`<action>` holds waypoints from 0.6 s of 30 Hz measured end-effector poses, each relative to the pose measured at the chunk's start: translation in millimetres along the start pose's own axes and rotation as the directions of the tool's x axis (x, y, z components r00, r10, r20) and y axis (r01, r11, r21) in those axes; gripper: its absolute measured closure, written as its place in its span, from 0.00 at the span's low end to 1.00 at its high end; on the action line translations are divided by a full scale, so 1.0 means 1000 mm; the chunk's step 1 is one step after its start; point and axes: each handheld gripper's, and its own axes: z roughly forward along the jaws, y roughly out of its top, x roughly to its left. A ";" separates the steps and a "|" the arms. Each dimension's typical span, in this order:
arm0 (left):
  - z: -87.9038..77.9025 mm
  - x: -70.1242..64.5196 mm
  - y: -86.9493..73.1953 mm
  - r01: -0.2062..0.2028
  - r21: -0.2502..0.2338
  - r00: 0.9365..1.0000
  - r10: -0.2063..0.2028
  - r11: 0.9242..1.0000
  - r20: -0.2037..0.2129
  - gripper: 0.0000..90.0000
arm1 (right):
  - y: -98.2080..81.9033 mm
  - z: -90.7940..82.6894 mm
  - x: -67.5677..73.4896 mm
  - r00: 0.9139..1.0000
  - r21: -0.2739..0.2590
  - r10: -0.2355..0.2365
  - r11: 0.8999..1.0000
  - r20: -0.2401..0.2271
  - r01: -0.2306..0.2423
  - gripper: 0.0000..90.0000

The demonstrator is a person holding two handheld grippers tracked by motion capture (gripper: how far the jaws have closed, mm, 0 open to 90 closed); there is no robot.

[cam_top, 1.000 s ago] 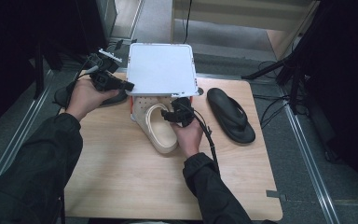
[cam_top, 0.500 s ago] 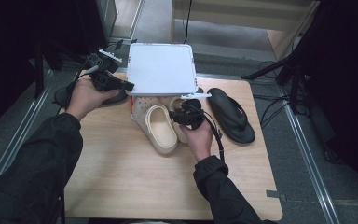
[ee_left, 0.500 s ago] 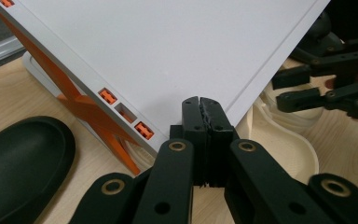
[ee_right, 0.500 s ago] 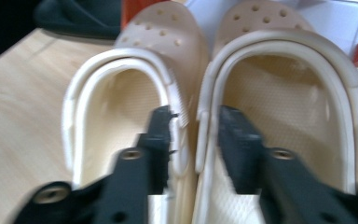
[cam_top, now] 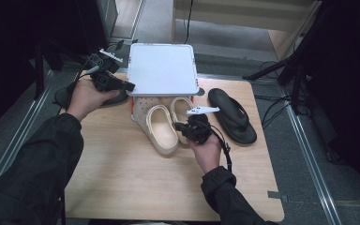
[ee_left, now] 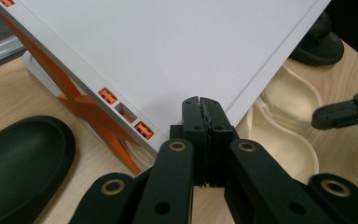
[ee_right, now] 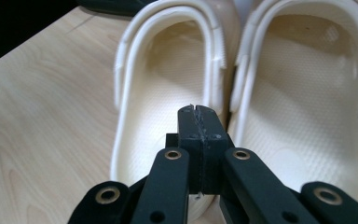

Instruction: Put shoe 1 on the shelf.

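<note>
Cream clogs (cam_top: 161, 129): right gripper (cam_top: 193, 131) above heels, jaws just closed, empty; left gripper (cam_top: 117, 86) closed.

Two cream clogs (cam_top: 161, 129) lie side by side on one wooden table (cam_top: 122, 178). There are two black sandals: one (cam_top: 232, 115) right of the clogs, the other (cam_top: 110, 99) at the table's left edge. One white rack (cam_top: 161, 68) stands over the clogs' toes.
</note>
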 end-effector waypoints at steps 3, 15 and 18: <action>0.000 -0.001 0.000 0.000 -0.002 1.000 0.000 1.000 -0.005 1.00 | -0.008 -0.003 0.006 1.000 -0.012 -0.004 1.000 -0.011 0.004 1.00; 0.000 -0.001 0.000 -0.001 -0.003 1.000 0.001 1.000 -0.007 1.00 | -0.046 -0.011 0.026 0.997 0.014 -0.070 0.997 -0.032 0.071 1.00; 0.000 -0.001 0.000 -0.003 -0.004 1.000 0.003 1.000 -0.007 1.00 | -0.057 -0.010 0.028 0.995 0.041 -0.091 0.995 -0.036 0.092 1.00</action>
